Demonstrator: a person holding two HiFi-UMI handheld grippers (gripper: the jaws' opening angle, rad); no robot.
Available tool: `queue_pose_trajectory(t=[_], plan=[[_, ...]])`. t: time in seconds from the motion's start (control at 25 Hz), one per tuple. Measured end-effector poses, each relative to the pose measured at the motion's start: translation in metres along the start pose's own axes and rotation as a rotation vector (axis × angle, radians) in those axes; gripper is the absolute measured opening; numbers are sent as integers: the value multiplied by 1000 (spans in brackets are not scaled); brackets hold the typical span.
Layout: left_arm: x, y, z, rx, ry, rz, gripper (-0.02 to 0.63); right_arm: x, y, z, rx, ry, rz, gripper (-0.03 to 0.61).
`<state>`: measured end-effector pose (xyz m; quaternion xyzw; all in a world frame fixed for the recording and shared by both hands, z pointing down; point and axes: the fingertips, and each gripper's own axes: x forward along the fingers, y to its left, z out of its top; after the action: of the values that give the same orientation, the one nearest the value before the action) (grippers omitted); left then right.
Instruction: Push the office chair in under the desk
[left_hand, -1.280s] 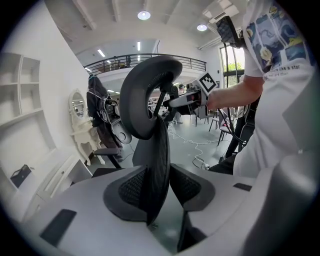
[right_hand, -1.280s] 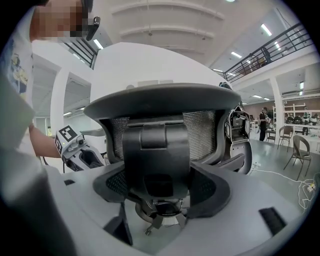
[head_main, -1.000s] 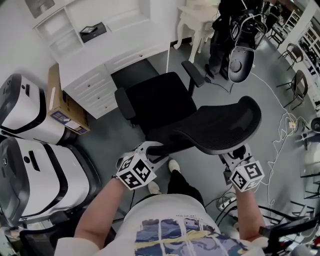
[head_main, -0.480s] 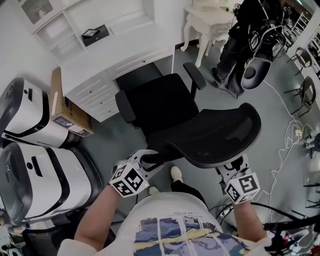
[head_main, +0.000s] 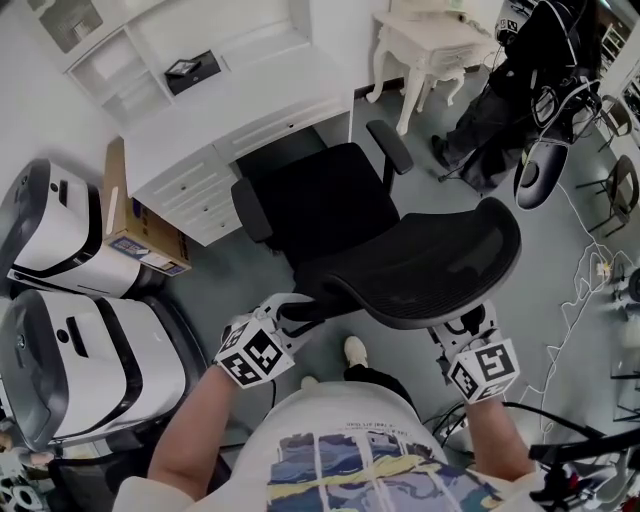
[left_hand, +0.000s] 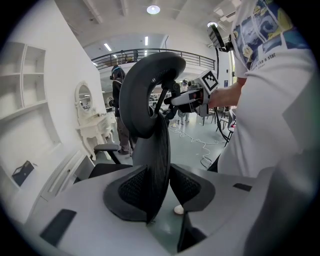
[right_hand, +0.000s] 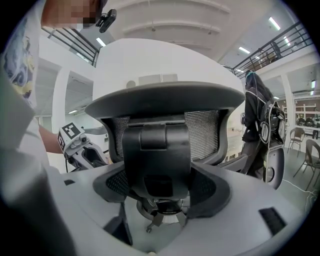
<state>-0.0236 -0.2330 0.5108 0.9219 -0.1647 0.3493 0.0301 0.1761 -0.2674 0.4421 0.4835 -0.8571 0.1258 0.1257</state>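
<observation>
Office chair (head_main: 330, 205): seat front now at the mouth of the kneehole under the white surface (head_main: 230, 110), nearer than a second ago; armrests not yet under. Left gripper (left_hand: 160, 200) clamped on the side edge of the mesh backrest (head_main: 430, 260), right gripper (right_hand: 160, 192) closed around the rear support bracket (right_hand: 157, 160); both have advanced with the chair. Judgement: push under way, about half the travel remaining.

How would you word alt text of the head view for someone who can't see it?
From above: a person's left tongs and right tongs clamp the backrest of a black chair, its seat facing a white desk, not yet pushed under.
</observation>
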Motion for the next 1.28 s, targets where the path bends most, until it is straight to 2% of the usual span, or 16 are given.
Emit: queue_pose_trajectory(t=[1.28], plan=[[13, 62, 3, -28, 29, 52, 152, 60, -24, 23, -22, 28, 57, 330]])
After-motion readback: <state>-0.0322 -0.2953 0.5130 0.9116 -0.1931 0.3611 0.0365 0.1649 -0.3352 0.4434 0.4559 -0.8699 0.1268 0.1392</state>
